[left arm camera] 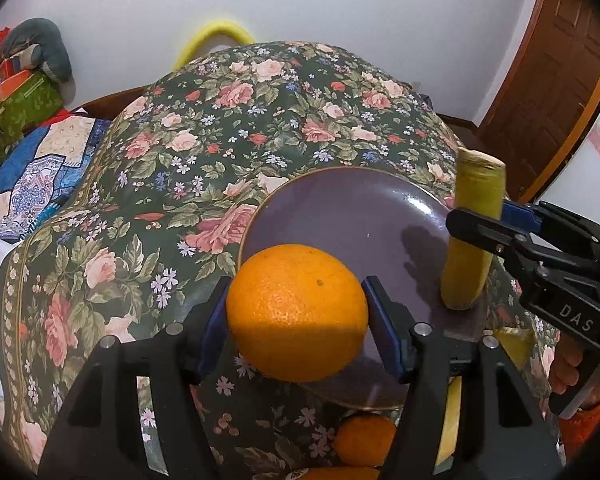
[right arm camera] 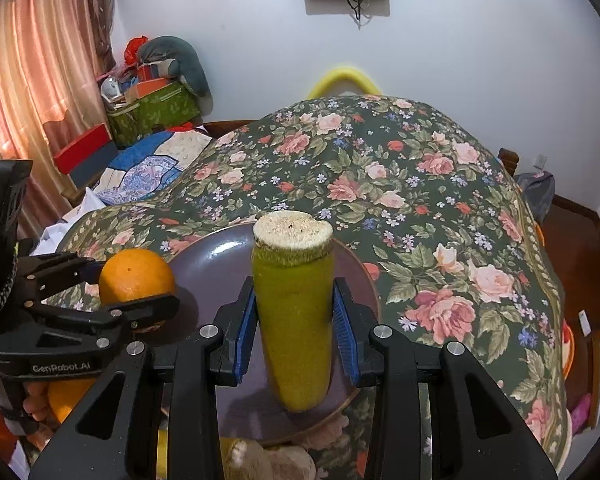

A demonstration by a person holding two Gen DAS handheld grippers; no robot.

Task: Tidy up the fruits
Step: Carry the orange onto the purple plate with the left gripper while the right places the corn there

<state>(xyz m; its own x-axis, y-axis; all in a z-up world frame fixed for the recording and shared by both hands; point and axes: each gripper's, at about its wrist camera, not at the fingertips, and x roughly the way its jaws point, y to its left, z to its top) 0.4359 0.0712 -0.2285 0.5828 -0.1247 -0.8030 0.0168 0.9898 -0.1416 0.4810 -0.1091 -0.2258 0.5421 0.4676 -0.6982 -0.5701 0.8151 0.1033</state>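
1. Purple plate [left arm camera: 340, 200] near worktop's [left arm camera: 220, 120] near edge, bare.
2. Orange [left arm camera: 298, 312] clamped in left jaws [left arm camera: 298, 320], above plate's left rim.
3. Corn cob [right arm camera: 294, 312] gripped upright in right jaws [right arm camera: 294, 320], over plate's right side.

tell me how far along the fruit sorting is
Nothing rests on the purple plate yet. In hand: the left gripper is shut on an orange, the right gripper on a yellow-green corn cob, both held over the plate. Left: setting these down, plus another orange near the plate's front edge.
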